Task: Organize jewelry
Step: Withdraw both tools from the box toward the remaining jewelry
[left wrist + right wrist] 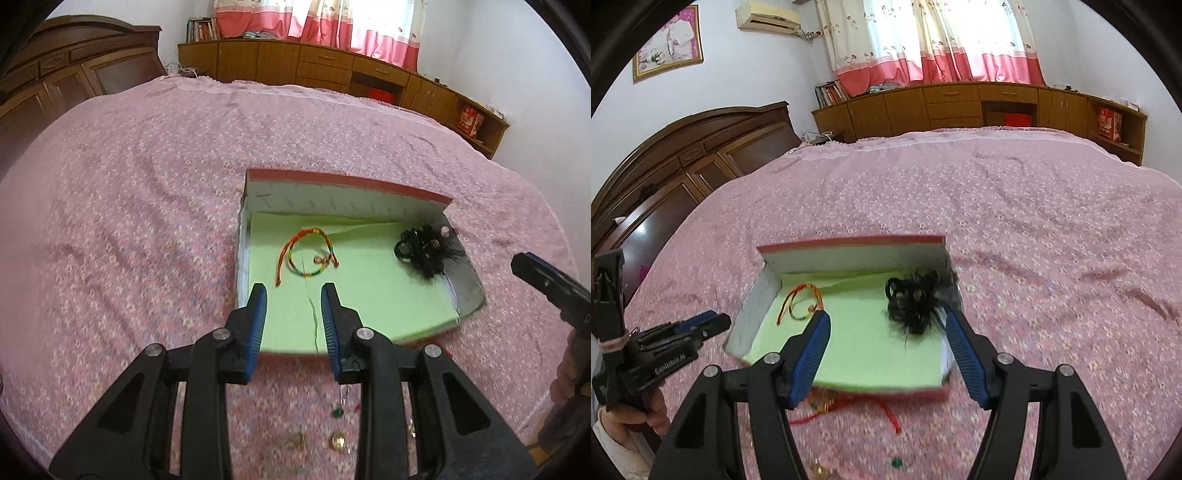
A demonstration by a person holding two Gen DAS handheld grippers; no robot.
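An open red box with a green lining point(369, 295) point(857, 350) lies on the pink bed. In it are a multicoloured cord bracelet point(306, 254) point(803, 302) at the left and a black feathery hair piece point(424, 251) point(916, 299) at the right. My left gripper point(293, 291) is open and empty over the box's near edge; it also shows in the right wrist view point(705, 325). My right gripper point(886, 325) is open and empty, just in front of the hair piece. Small loose pieces lie on the bed before the box: a green bead point(338, 413) point(897, 461), gold pieces point(338, 441) and a red cord point(849, 402).
The pink floral bedspread point(147, 221) spreads widely around the box. A dark wooden headboard point(683, 173) stands at the left. A low wooden cabinet point(960, 103) runs under the curtained window at the back.
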